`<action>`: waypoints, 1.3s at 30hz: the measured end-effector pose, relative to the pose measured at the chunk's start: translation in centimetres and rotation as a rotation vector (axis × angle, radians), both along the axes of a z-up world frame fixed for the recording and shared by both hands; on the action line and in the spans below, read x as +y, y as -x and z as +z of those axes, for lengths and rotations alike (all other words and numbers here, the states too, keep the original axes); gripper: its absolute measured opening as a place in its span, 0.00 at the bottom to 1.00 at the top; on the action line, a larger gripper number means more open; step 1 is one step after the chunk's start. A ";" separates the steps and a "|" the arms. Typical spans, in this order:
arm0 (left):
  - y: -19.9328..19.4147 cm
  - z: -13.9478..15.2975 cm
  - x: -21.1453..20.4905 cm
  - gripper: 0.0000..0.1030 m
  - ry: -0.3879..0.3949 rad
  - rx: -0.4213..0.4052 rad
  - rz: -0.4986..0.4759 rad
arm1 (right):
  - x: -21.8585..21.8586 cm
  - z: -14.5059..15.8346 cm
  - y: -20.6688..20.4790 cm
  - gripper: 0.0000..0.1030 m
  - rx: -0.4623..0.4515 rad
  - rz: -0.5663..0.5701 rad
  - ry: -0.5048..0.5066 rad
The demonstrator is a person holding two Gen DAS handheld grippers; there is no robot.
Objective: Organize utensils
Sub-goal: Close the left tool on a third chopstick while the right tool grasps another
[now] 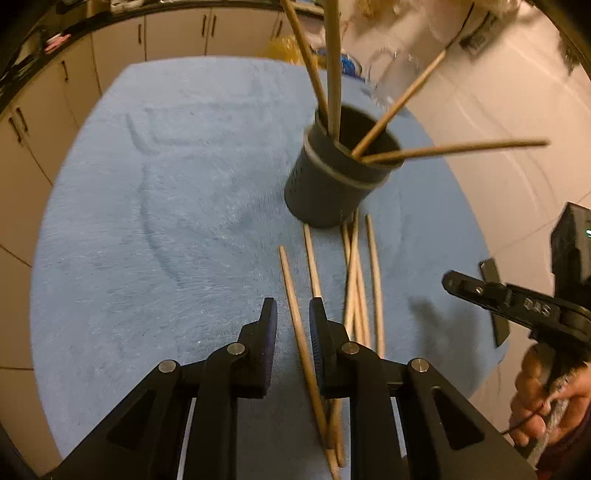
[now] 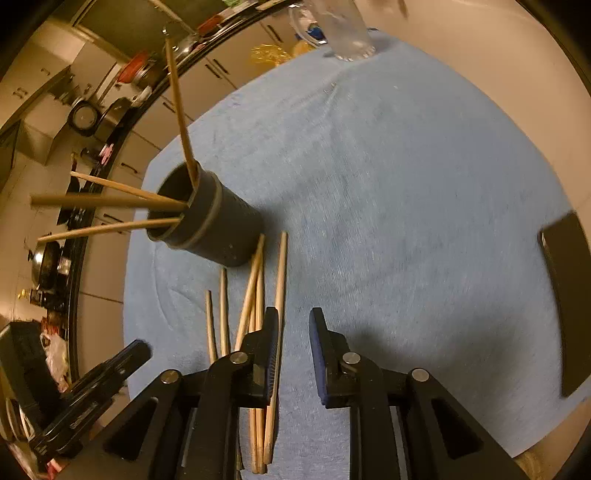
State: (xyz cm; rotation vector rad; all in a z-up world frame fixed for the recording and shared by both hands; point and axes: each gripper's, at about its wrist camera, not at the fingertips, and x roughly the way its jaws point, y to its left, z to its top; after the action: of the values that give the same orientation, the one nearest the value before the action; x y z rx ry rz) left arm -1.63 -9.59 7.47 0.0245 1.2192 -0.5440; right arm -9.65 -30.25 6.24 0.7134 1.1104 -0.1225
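Fingers of the left gripper [image 1: 293, 310] stand slightly apart above the light blue terry cloth [image 1: 155, 206] that covers the table, and one loose wooden chopstick [image 1: 295, 317] lies in the gap between them without either pad pressing on it. Fingers of the right gripper [image 2: 293, 321] are likewise a little apart; bare cloth shows in their gap, and another wooden chopstick [image 2: 281, 273] runs just beside the outer face of the left-hand finger [image 2: 271, 332]. It cannot be told whether that finger touches it. In the left wrist view a person's hand [image 1: 535, 402] grasps the handle of the right gripper near the cloth's right edge.

Just beyond the fingertips, the loose pile of pale wooden chopsticks [image 1: 356, 280] lies on the cloth, several of them crossing, their far ends reaching the foot of a dark grey cylindrical utensil holder [image 1: 332, 177] with a pale band below its rim. It stands upright toward the middle of the cloth and holds four chopsticks [image 1: 334, 66] that lean out over its rim in different directions.

Farther on, at the far edge of the cloth, stands a clear glass mug [image 2: 347, 33]. Cream kitchen cabinets [image 1: 173, 33] with dark handles lie beyond the table.
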 end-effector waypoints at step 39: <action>1.4 -4.2 -1.6 0.06 -0.114 0.018 0.038 | 3.2 -3.5 -6.1 0.18 0.151 0.121 0.050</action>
State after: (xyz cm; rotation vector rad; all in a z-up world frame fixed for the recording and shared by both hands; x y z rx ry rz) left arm -3.06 -11.18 3.32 0.0926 1.2645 -0.4417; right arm -3.52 -27.09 2.74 0.5974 1.2873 -0.1017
